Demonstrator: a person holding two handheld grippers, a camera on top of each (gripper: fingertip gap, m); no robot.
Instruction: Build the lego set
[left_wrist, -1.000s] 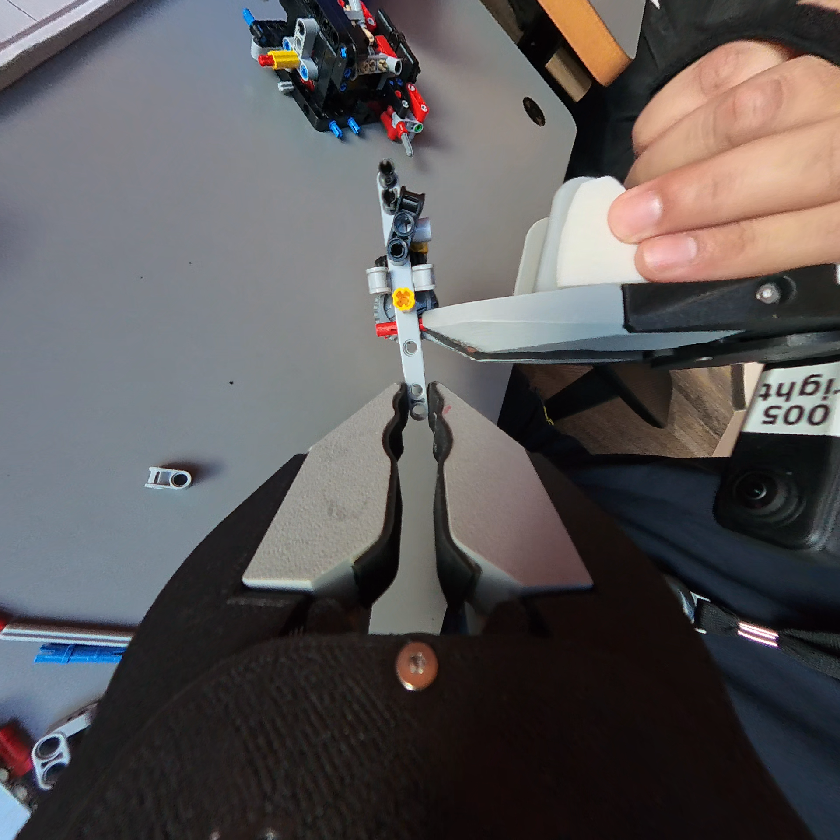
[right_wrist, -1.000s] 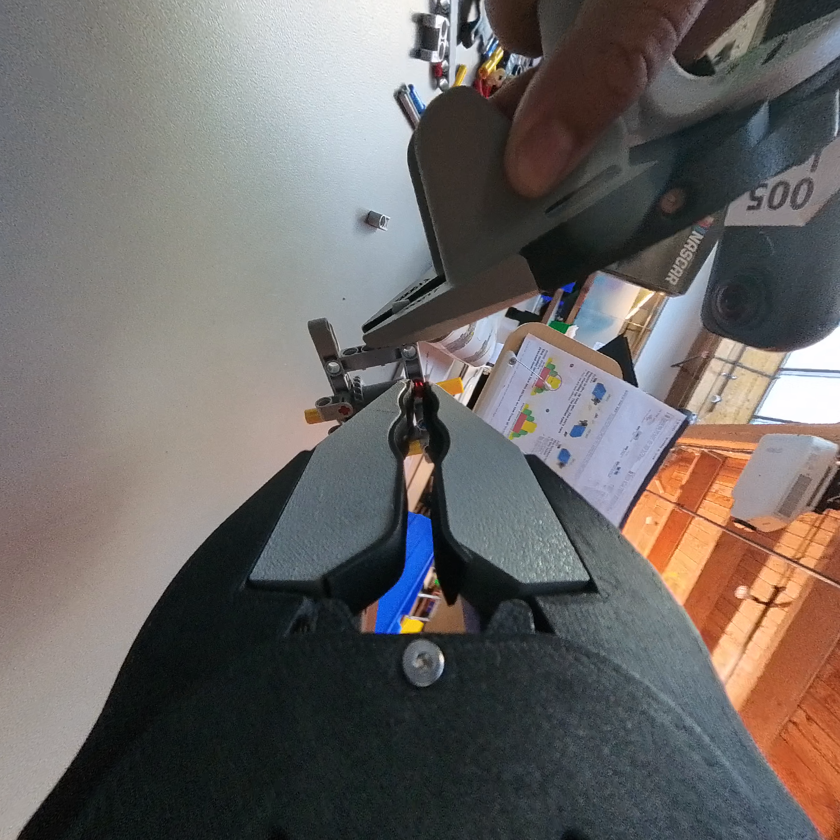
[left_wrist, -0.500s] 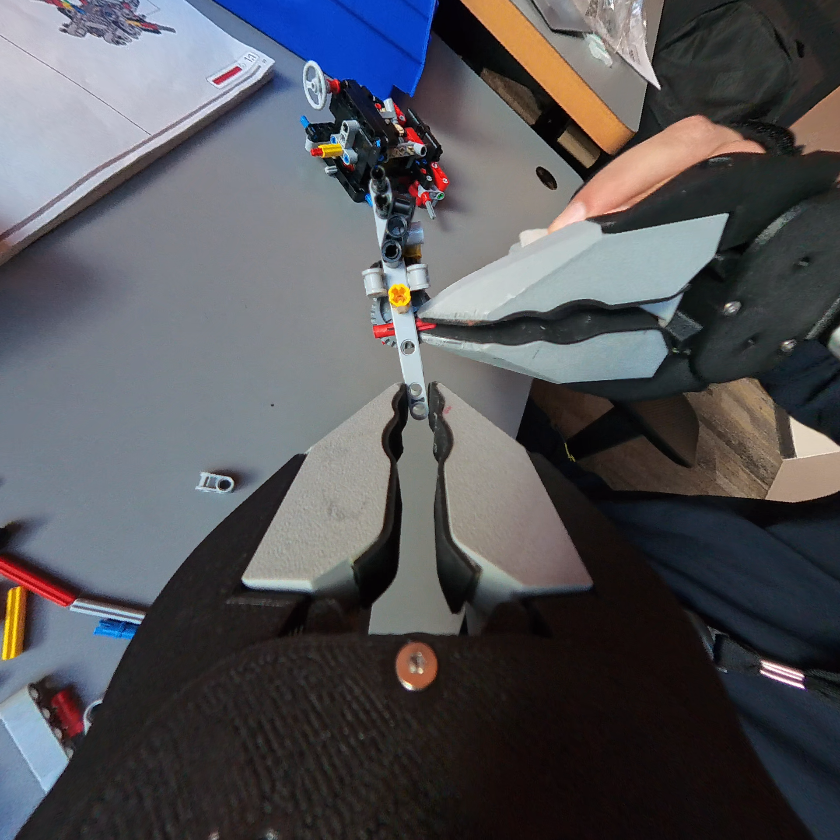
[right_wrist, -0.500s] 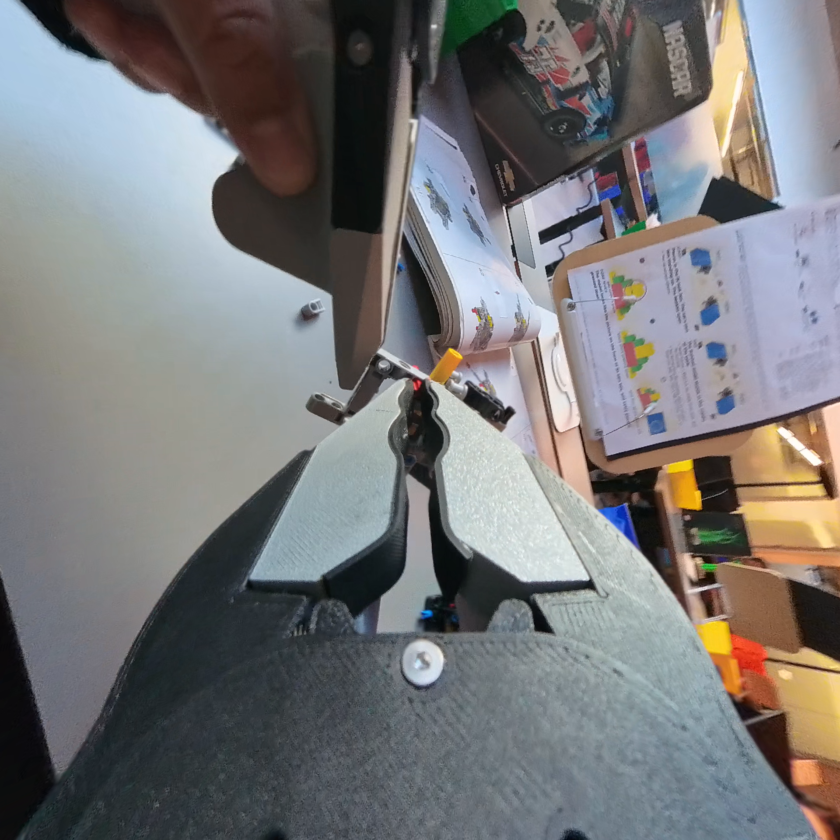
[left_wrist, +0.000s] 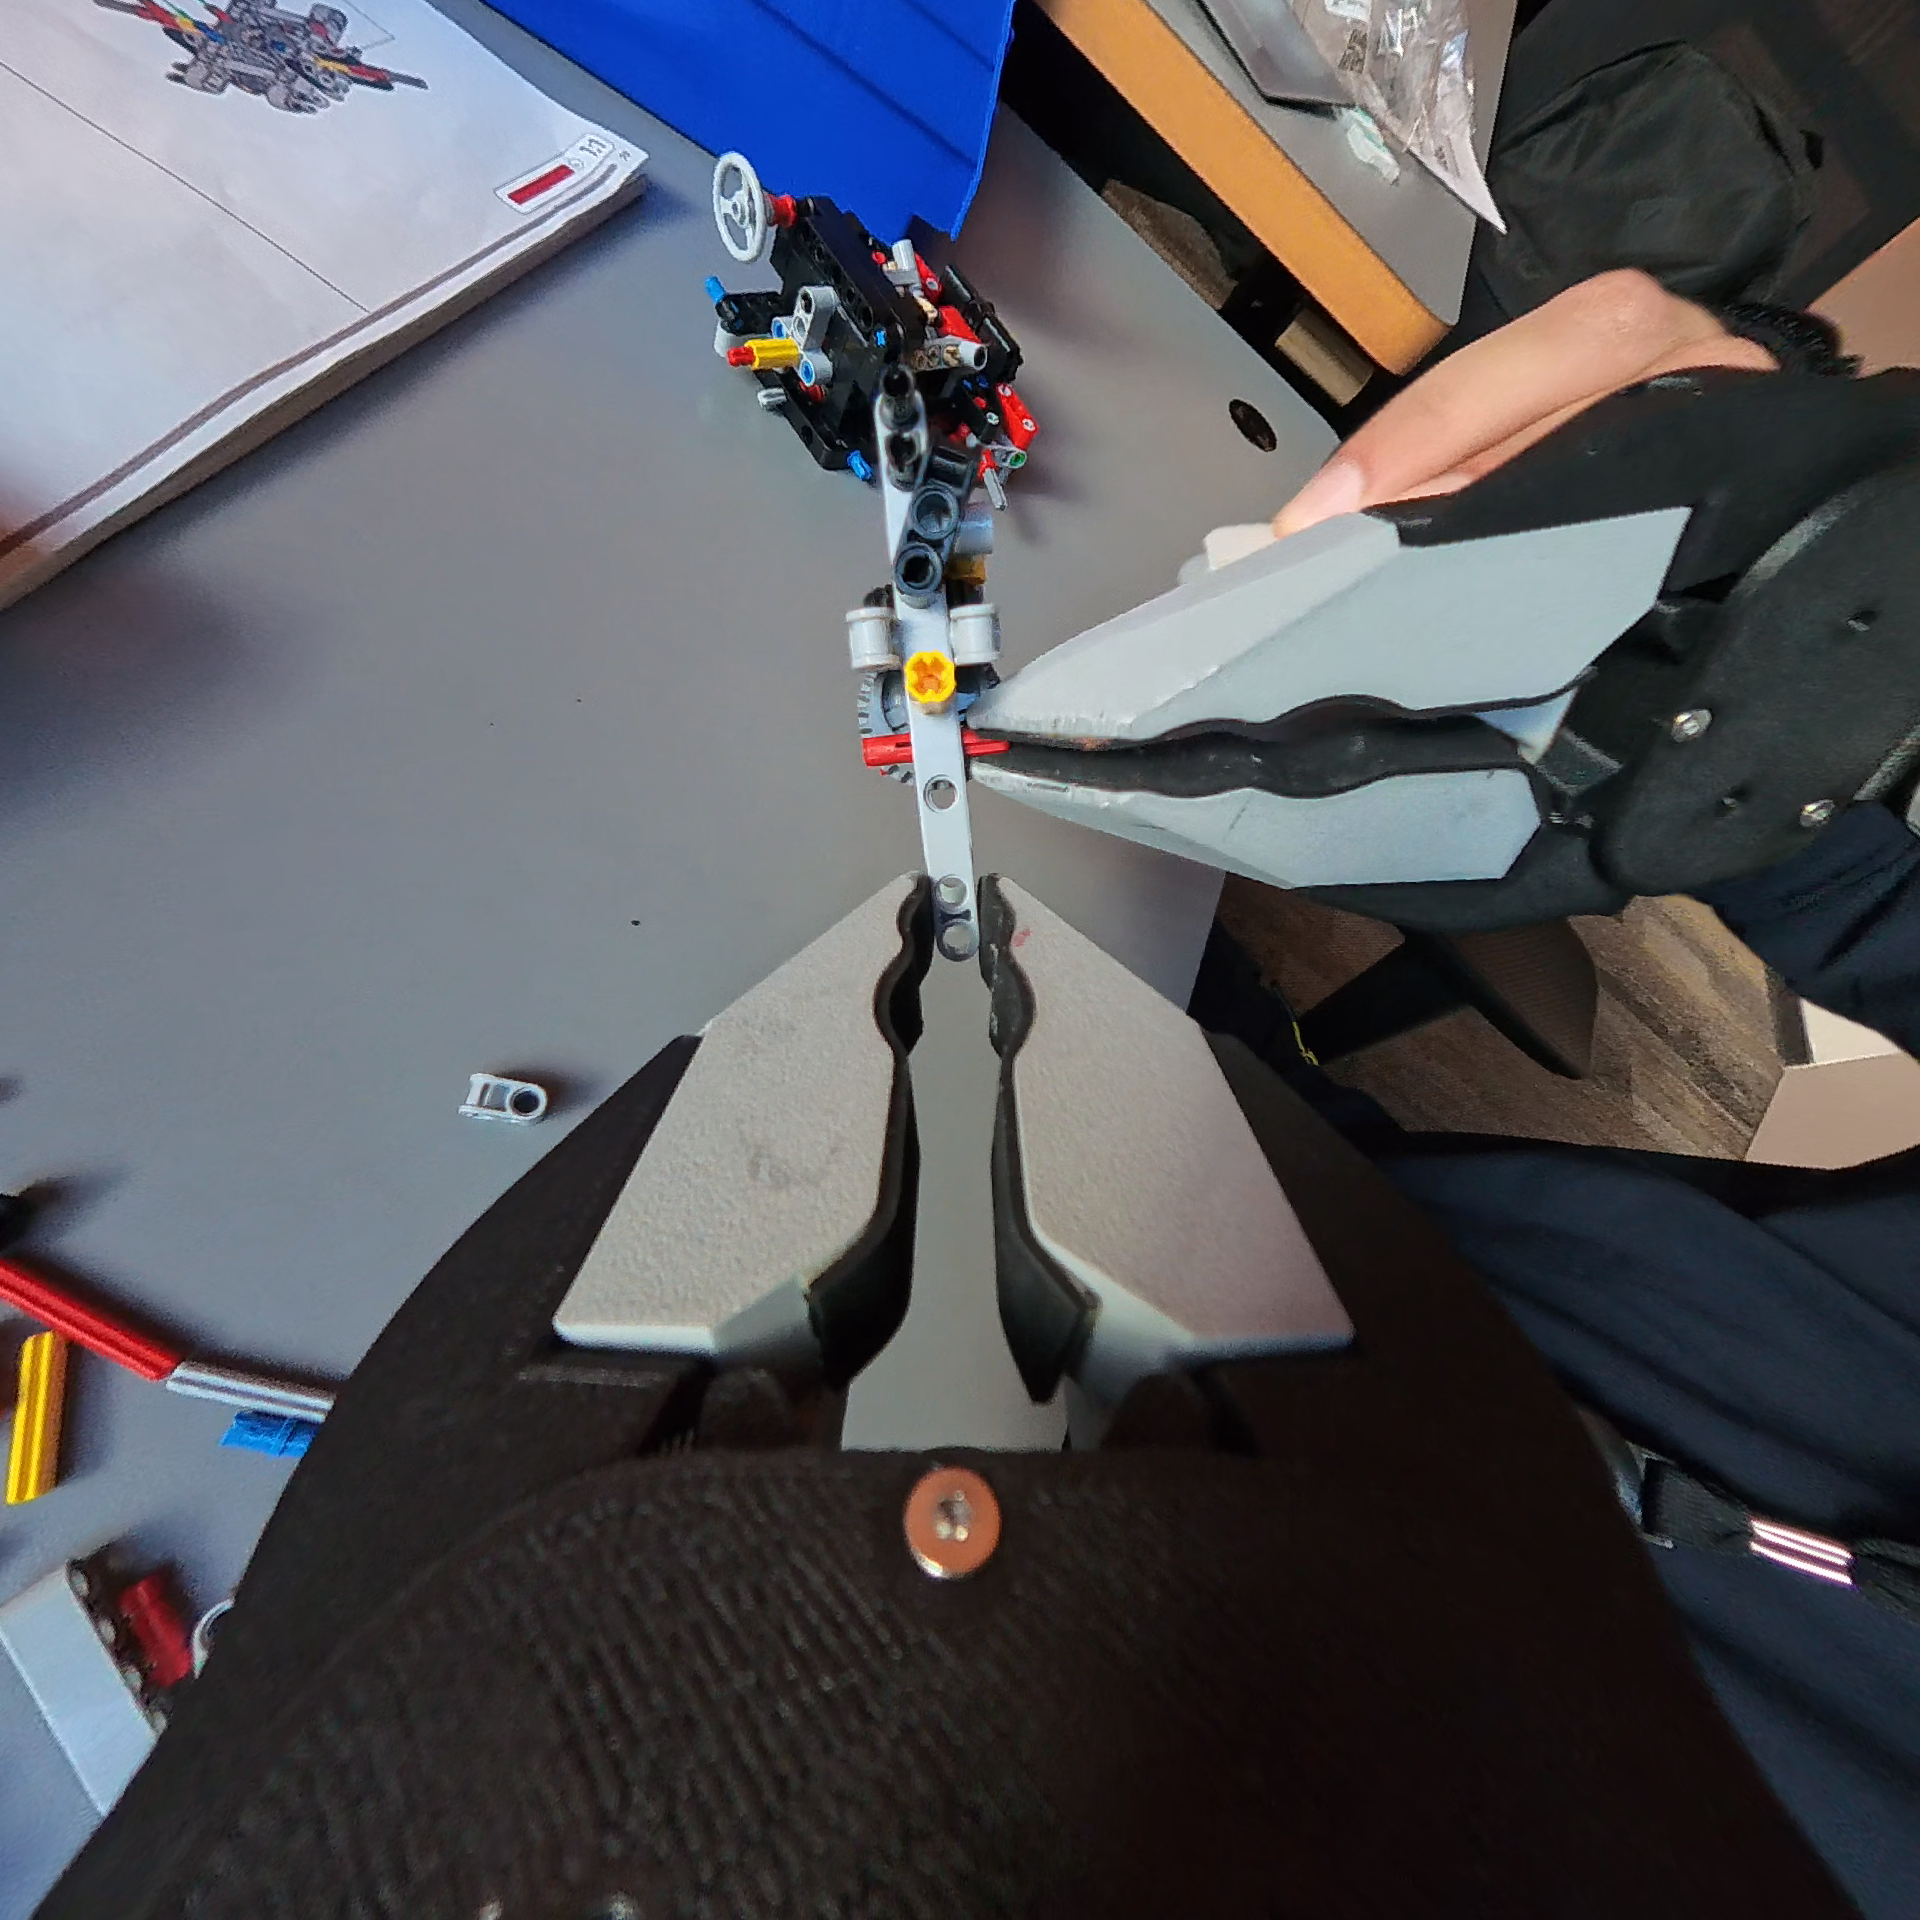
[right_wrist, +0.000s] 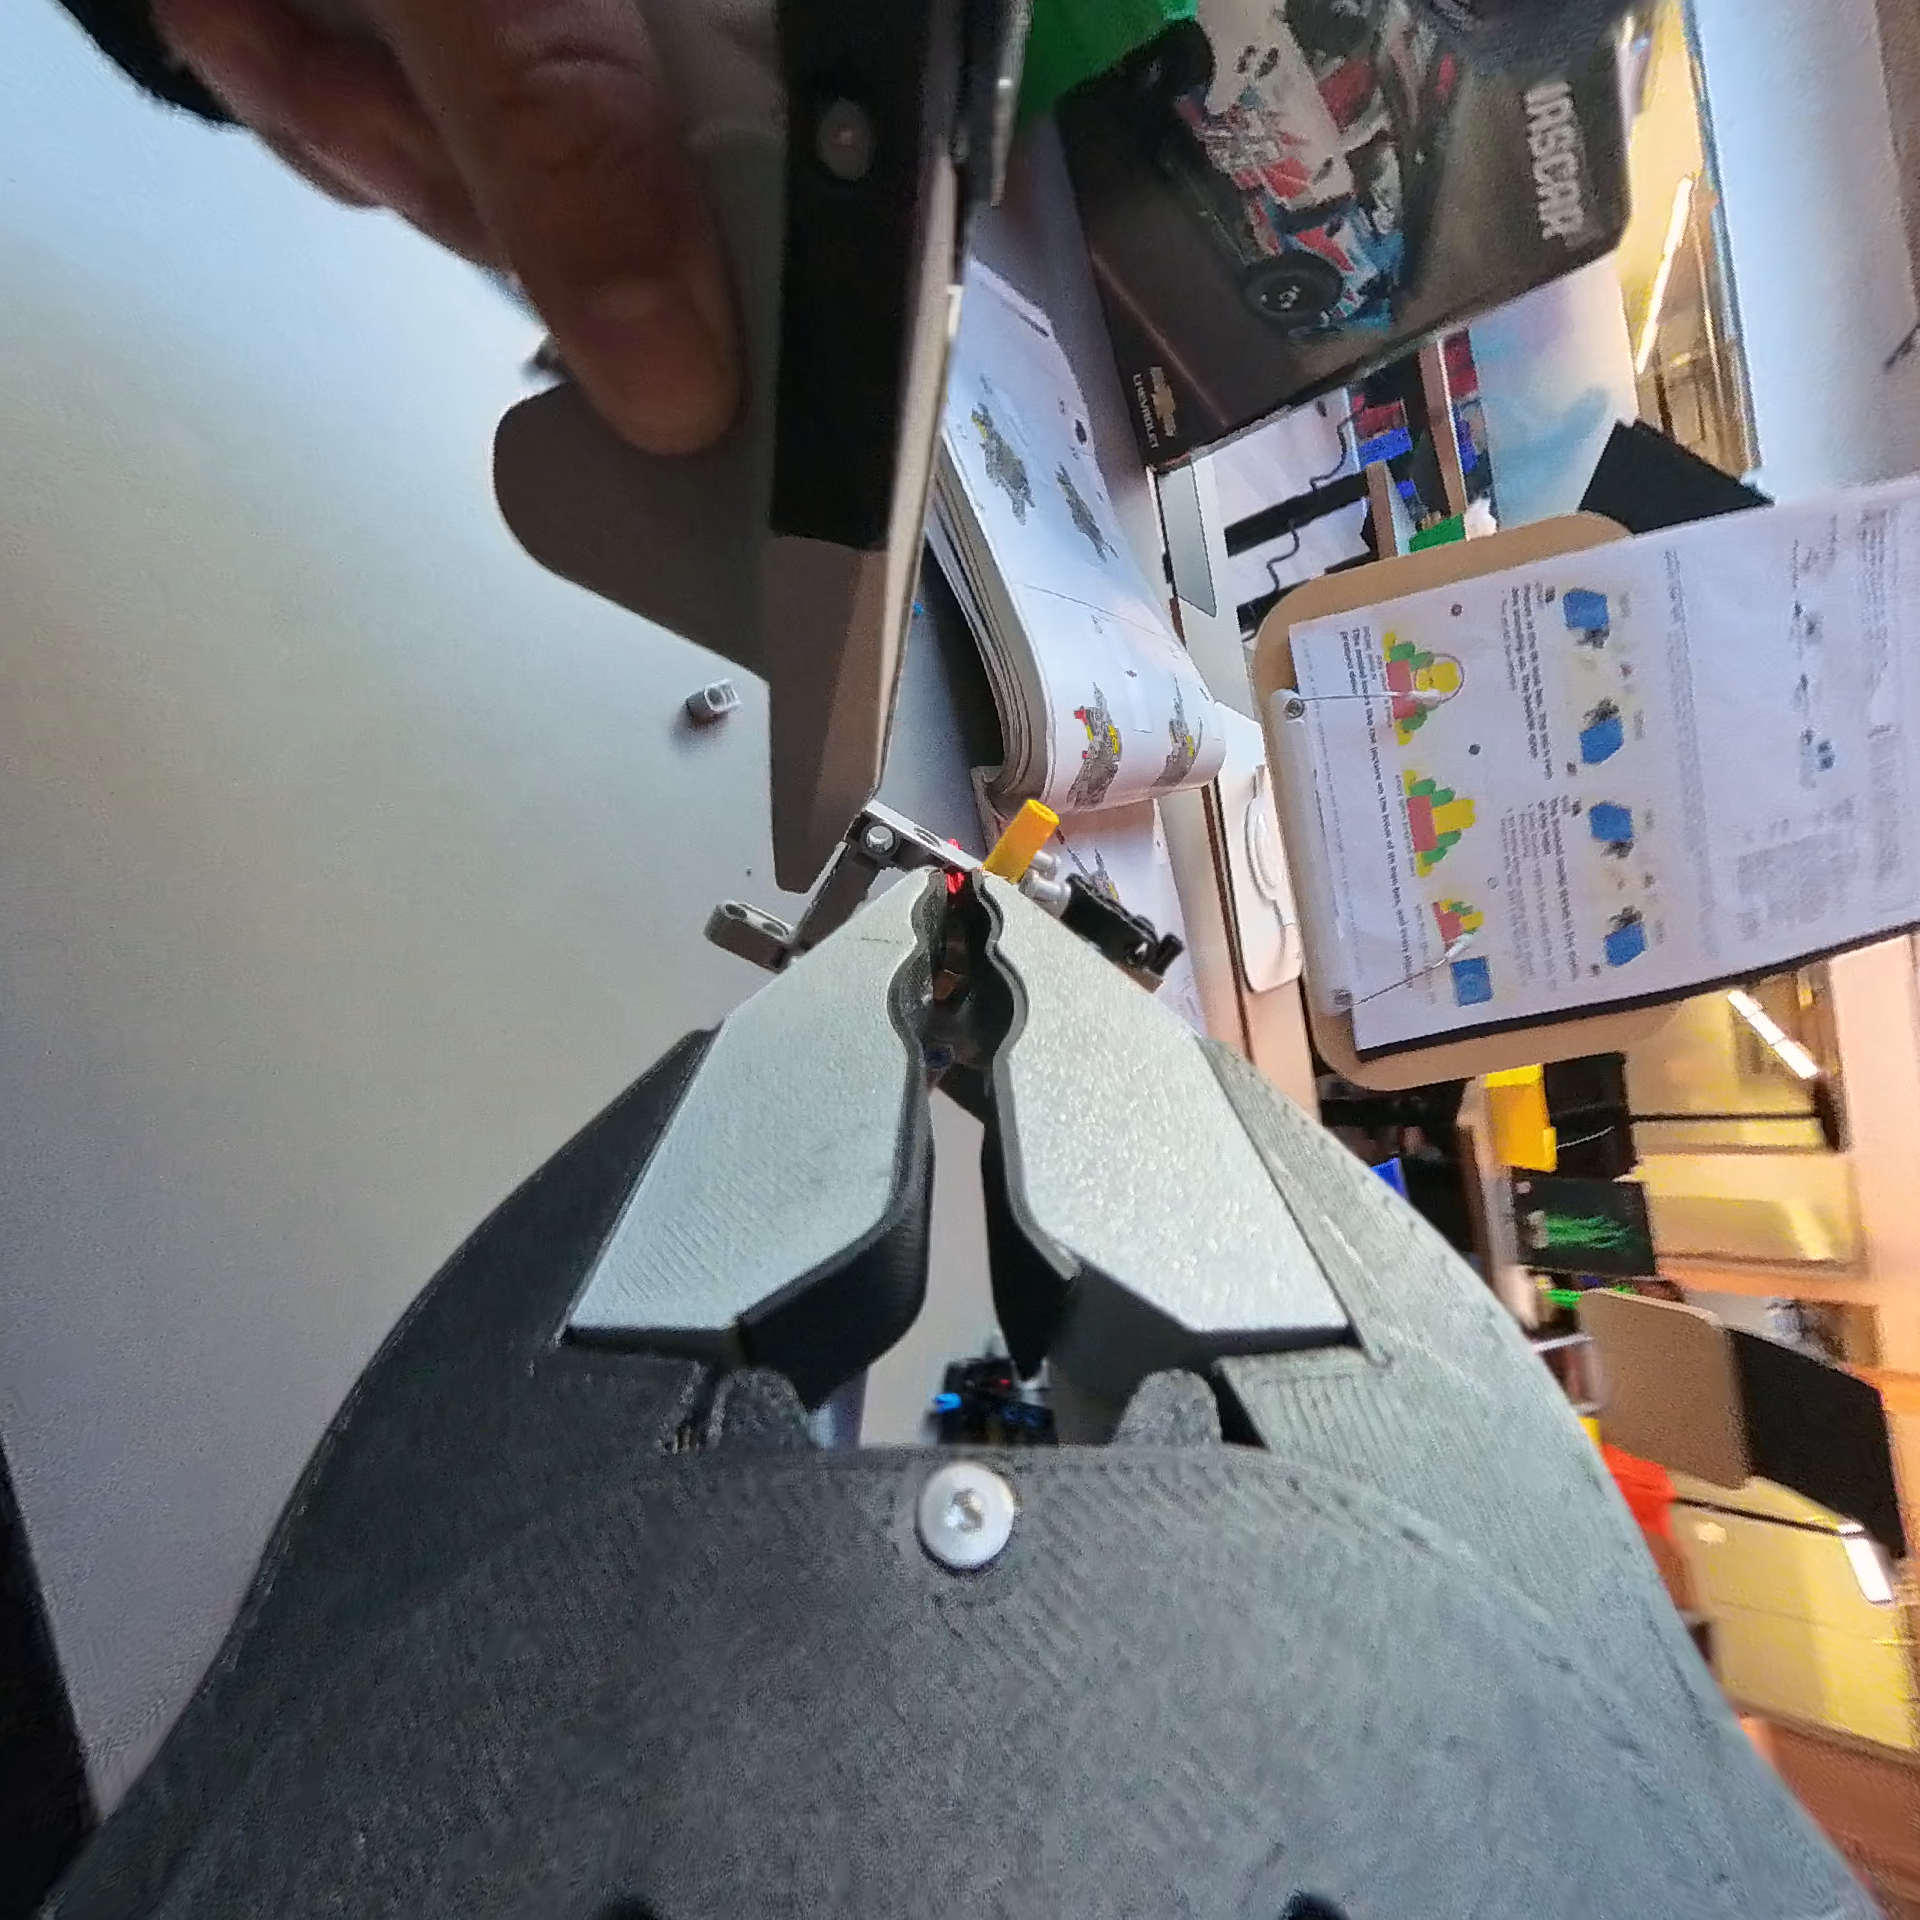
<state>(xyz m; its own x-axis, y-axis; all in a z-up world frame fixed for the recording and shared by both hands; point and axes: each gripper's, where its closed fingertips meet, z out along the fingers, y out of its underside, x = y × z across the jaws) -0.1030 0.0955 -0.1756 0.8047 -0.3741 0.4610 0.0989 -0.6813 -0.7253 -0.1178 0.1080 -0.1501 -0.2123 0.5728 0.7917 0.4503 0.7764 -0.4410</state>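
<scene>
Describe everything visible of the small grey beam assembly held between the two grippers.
The assembly is a thin light-grey plastic beam with round holes, held above the grey table. It carries a yellow axle, two grey bushes, a dark gear, black connectors at its far end and a red axle crosswise. The left gripper clamps its near end; the right gripper pinches the red axle from the side.

Red axle's (right_wrist: 952, 885) end between fingers (right_wrist: 831, 1091)
</scene>
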